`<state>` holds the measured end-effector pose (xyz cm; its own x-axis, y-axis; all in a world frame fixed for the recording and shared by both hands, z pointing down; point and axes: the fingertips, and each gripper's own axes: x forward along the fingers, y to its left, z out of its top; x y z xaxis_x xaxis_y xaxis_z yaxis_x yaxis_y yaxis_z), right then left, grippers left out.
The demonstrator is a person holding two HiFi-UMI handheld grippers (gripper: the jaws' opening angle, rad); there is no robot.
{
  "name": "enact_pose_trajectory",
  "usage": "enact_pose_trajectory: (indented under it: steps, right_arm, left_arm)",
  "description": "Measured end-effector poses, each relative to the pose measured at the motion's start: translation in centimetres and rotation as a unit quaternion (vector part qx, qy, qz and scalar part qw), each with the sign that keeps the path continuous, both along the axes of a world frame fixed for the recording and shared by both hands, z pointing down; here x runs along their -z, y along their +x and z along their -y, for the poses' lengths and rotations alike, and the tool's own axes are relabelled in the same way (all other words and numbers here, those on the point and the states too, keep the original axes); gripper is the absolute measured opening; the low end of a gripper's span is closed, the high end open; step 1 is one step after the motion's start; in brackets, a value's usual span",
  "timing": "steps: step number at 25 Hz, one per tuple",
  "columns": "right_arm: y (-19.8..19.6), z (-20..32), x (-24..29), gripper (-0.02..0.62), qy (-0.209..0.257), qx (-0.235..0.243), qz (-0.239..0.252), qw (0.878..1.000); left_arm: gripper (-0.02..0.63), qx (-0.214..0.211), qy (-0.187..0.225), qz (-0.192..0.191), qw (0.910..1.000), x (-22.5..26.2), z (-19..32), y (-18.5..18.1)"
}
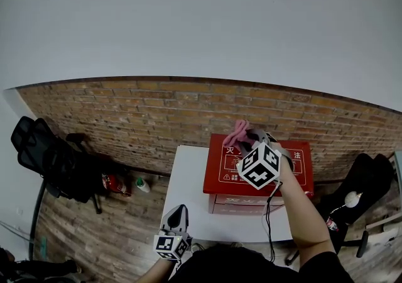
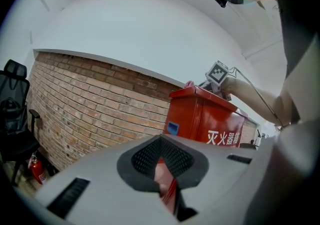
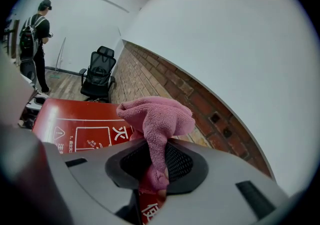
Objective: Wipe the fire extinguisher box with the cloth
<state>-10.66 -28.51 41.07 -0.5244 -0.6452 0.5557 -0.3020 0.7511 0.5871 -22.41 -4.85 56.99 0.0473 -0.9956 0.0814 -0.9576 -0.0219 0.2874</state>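
The red fire extinguisher box (image 1: 279,173) stands on the right part of a white table (image 1: 188,203) against the brick wall. My right gripper (image 1: 250,140) is over the far left of the box lid, shut on a pink cloth (image 1: 238,131). In the right gripper view the cloth (image 3: 157,119) bunches up out of the jaws of the right gripper (image 3: 155,171), above the lid (image 3: 75,119). My left gripper (image 1: 177,212) hovers low at the table's front left edge, shut and holding nothing. In the left gripper view the left gripper (image 2: 164,176) points toward the box's side (image 2: 210,119).
A black office chair (image 1: 38,149) stands at the left. A red extinguisher (image 1: 115,183) and a small bottle (image 1: 142,184) lie on the wooden floor by the brick wall (image 1: 125,112). Another chair (image 1: 367,181) is at the right. A person (image 3: 37,44) stands far off.
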Motion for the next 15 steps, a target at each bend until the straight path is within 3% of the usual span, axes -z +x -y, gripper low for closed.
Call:
enact_pose_trajectory:
  steps: [15]
  right_arm:
    - [5.1,1.2,0.0,0.084,0.005,-0.025,-0.006,1.0]
  left_arm:
    - [0.017,-0.02,-0.006,0.008,0.9997,-0.1,1.7,2.8]
